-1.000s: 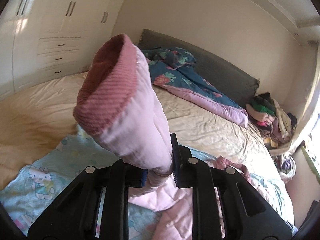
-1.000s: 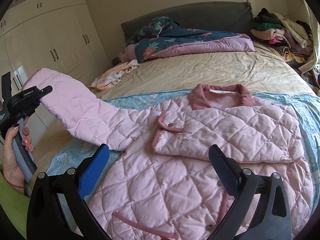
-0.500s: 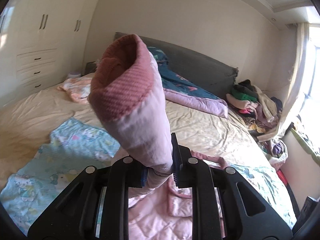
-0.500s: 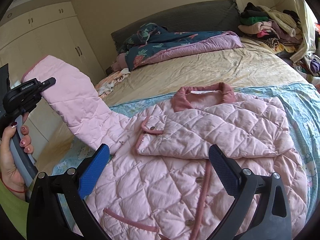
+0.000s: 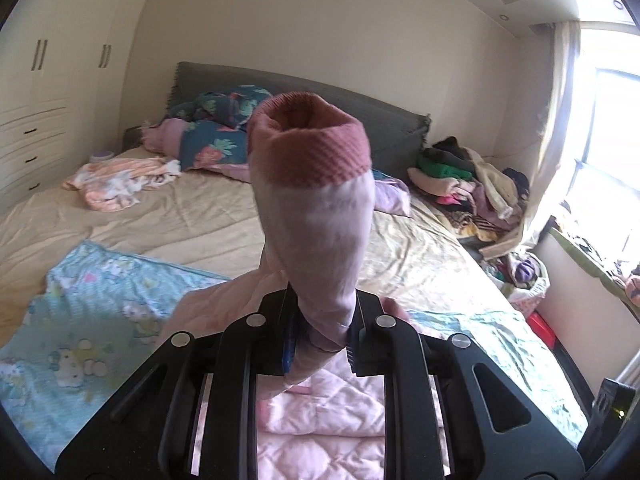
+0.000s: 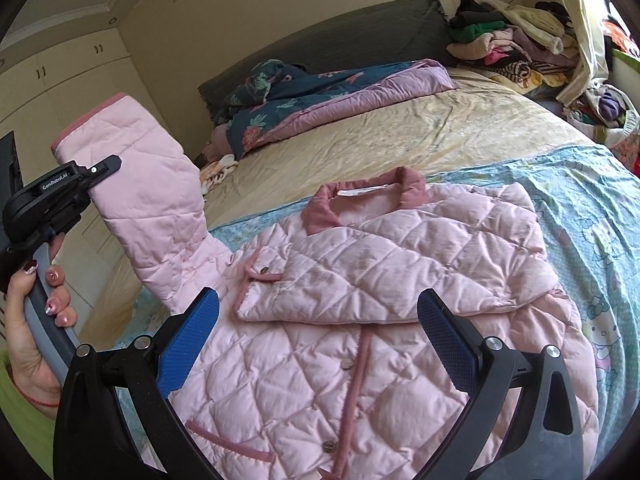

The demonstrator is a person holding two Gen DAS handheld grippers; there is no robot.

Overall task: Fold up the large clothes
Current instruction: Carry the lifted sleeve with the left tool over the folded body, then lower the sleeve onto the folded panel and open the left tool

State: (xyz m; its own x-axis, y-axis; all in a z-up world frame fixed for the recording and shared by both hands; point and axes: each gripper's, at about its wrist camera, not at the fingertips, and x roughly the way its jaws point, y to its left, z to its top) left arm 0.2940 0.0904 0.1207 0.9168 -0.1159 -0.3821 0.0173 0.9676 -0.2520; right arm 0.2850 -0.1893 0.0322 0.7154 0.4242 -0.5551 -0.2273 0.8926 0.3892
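The sleeve [image 6: 152, 208], pinched in the left tongs [image 5: 320, 334], has swung toward the jacket [image 6: 360, 300]; the right tongs [image 6: 316, 336] hang spread and empty. A slipping cuff [image 5: 316, 148] could spoil the fold.

Bare bedsheet [image 6: 420, 128] beyond the jacket [image 6: 360, 280] lies open; clothes pile [image 6: 516, 40] crowds the far corner.

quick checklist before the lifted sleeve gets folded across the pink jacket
1. Left gripper shut on the sleeve near its cuff: ok.
2. Sleeve lifted off the bed: ok.
3. Other sleeve already folded across the jacket chest: ok.
4. Right gripper open and empty above the jacket: ok.
5. Jacket lying flat on the blue blanket: ok.
6. Jacket's hem straight: cannot tell, out of view.
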